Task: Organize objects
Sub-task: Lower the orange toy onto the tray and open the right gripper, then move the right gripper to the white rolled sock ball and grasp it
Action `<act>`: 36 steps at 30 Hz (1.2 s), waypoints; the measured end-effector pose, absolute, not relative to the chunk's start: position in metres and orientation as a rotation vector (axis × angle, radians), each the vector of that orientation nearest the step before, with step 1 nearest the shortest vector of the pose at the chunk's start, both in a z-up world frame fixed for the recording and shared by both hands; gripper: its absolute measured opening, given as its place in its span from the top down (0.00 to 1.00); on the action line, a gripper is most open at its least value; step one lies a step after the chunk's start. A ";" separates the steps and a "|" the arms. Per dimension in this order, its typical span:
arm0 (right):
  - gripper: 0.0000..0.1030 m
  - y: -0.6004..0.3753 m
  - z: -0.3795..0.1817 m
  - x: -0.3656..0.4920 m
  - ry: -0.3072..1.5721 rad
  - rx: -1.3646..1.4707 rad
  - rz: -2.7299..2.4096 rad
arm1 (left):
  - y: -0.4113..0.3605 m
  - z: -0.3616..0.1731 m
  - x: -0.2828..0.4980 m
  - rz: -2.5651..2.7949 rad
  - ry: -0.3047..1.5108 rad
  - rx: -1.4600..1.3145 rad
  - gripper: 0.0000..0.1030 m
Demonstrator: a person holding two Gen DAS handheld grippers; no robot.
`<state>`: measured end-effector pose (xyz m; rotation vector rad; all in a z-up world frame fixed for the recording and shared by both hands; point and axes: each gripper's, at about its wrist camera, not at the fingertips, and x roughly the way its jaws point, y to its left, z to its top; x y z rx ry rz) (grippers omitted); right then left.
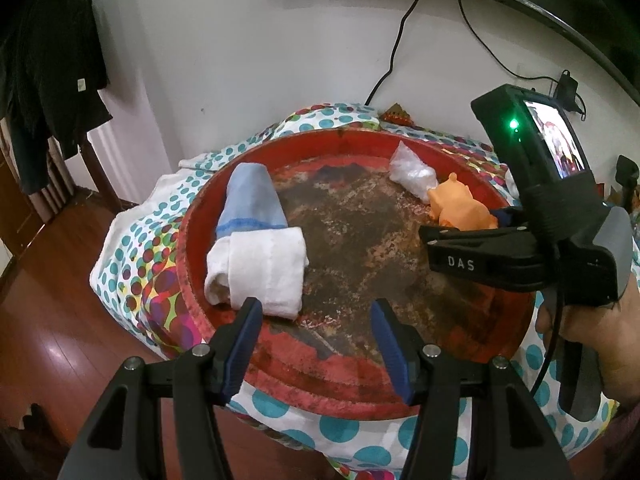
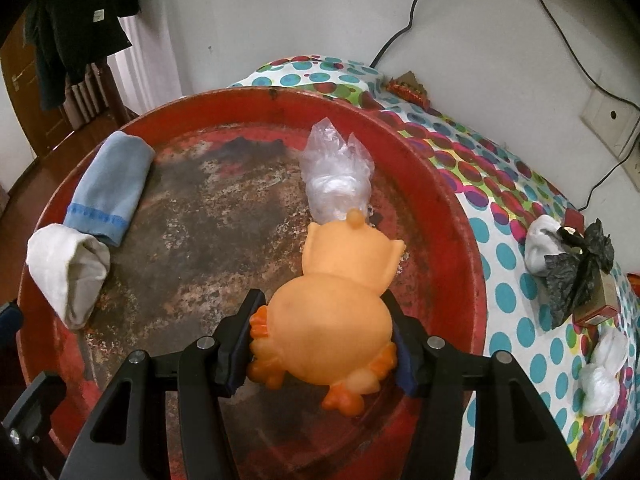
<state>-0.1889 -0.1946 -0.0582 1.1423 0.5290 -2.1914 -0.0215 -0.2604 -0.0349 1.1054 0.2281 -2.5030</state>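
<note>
Orange toy duck (image 2: pixel 340 308) sat in the right gripper (image 2: pixel 320 340), its round belly filling the space between the two jaws, the blue pads flanking it at either flank. Whether the pads were pressing or had just let go could not be told for certain from the right wrist view; the jaws looked snug against the rubber. The toy lay low over the red tray (image 2: pixel 440 184), toward the tray's right side, its head just short of the clear plastic bag (image 2: pixel 336 176) that rested near the far right rim. That placement read as deliberate: the soft things were being gathered onto the tray, and the duck was being set beside the bag so the centre stayed free.

Along the tray's left edge lay a blue cloth (image 1: pixel 252 196) and a white rolled cloth (image 1: pixel 256 268), touching end to end (probably a pair already sorted to that side). The left gripper (image 1: pixel 316 340) hovered over the tray's near edge with its jaws spread and nothing between them, the left pad just beside the white roll, likely waiting its turn.

Off the tray, on the spotted tablecloth (image 2: pixel 512 280) toward its right edge, a white wad (image 2: pixel 540 248), a crumpled black bag (image 2: pixel 576 276) and another white plastic bundle (image 2: pixel 600 380) remained, so the sorting seemed unfinished.
</note>
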 end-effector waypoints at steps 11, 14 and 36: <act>0.34 -0.180 -0.037 -0.179 0.494 1.086 -2.206 | -0.258 -0.036 -0.021 -2.508 0.228 1.109 0.44; 0.34 -0.167 -0.025 -0.175 0.452 1.065 -2.218 | -0.255 -0.036 -0.020 -2.509 0.208 1.106 0.44; 0.26 0.061 -0.039 -0.207 0.128 1.200 -2.557 | -0.203 -0.037 -0.026 -2.581 0.042 1.109 0.44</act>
